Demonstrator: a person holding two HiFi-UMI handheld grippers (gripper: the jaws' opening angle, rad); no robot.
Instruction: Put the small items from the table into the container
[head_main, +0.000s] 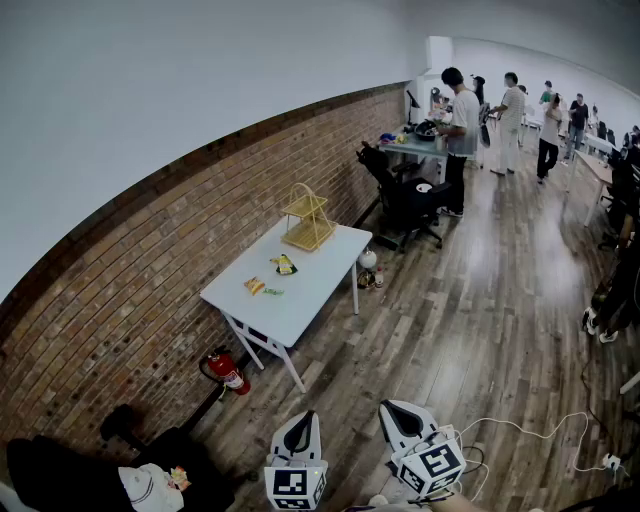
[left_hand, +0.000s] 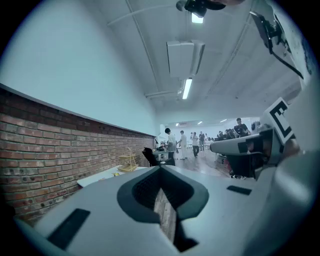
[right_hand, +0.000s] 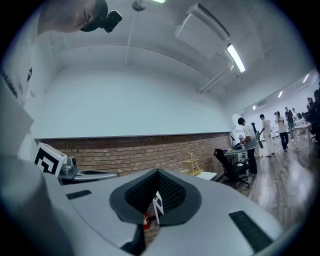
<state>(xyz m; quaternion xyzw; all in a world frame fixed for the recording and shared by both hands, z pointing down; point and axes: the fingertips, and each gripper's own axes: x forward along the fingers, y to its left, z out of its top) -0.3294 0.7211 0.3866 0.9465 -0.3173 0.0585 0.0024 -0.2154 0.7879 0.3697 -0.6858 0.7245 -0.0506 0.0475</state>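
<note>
left gripper (left_hand: 160, 168) clenched, empty | right gripper (right_hand: 157, 171) clenched, empty | yellow packet (head_main: 285, 264), orange packet (head_main: 254, 286), green packet (head_main: 273, 292) on white table (head_main: 312, 282), axes unreadable | 2-tier wire basket (head_main: 307, 220) upright at table's far end

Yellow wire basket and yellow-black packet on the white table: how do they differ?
The yellow wire basket stands upright at the table's far end; the yellow-black packet lies flat near the middle. The basket is tall, open wirework; the packet is small and solid. Both rest on the white table, apart.
</note>
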